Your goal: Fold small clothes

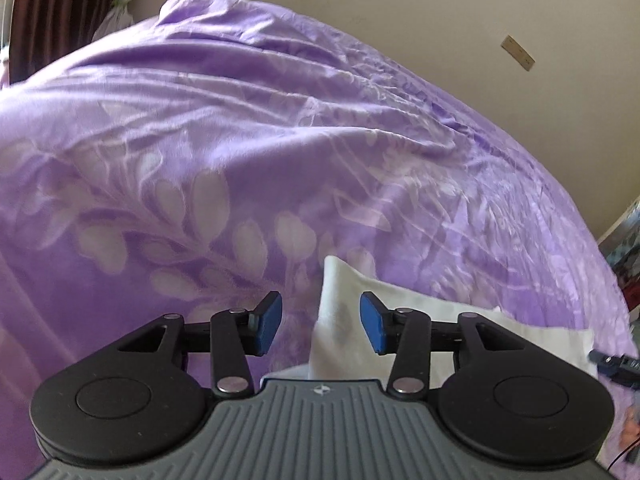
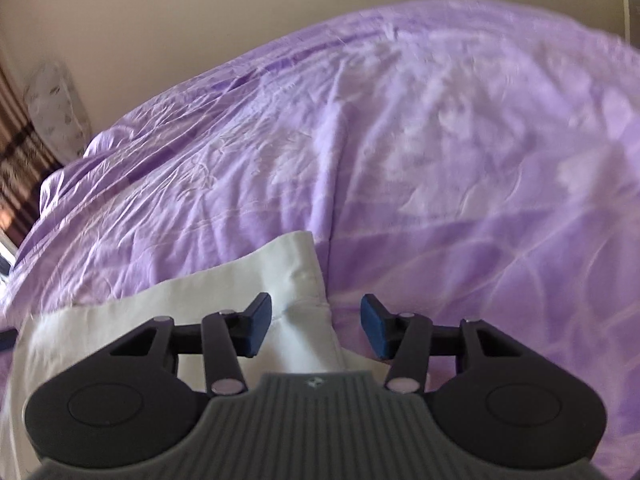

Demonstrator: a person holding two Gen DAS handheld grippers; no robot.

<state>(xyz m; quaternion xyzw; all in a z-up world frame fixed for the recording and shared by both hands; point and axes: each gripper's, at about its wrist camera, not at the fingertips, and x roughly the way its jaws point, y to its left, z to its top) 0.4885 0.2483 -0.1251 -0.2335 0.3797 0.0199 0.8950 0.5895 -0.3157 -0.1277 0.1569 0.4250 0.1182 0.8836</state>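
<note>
A small white garment [image 1: 432, 312] lies flat on a purple bedspread [image 1: 280, 140]. In the left wrist view its left corner lies between the fingers of my left gripper [image 1: 320, 326], which is open and holds nothing. In the right wrist view the same white garment [image 2: 296, 276] has its right corner between the fingers of my right gripper [image 2: 316, 328], also open and empty, above the purple bedspread [image 2: 440, 160]. My right gripper's tip shows at the garment's far right edge in the left wrist view [image 1: 616, 364].
The purple floral bedspread is wrinkled and fills both views. A beige wall [image 1: 440, 12] stands behind the bed. A patterned pillow [image 2: 56, 112] and dark curtain [image 1: 48, 12] sit at the bed's head end.
</note>
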